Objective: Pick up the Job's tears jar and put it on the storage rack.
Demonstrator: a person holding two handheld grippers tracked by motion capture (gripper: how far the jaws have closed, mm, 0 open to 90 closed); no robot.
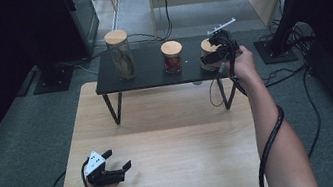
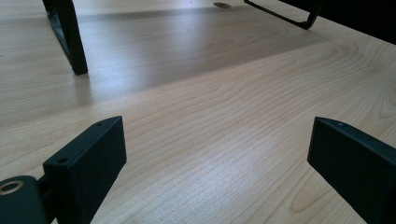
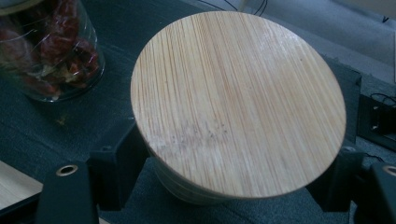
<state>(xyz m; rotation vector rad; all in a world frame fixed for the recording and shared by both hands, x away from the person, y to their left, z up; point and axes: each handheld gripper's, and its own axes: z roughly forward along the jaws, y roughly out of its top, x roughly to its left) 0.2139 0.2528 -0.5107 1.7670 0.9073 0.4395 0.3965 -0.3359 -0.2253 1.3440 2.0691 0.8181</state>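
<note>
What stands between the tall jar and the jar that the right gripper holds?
In the high view, the jar of red contents stands between the tall jar and the held jar on the black shelf.

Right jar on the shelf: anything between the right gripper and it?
Nothing visible. The right gripper is already at the right jar on the black shelf, one jaw against each side just below the wooden lid. The red-filled jar stands apart to one side, clear of the jaws.
</note>
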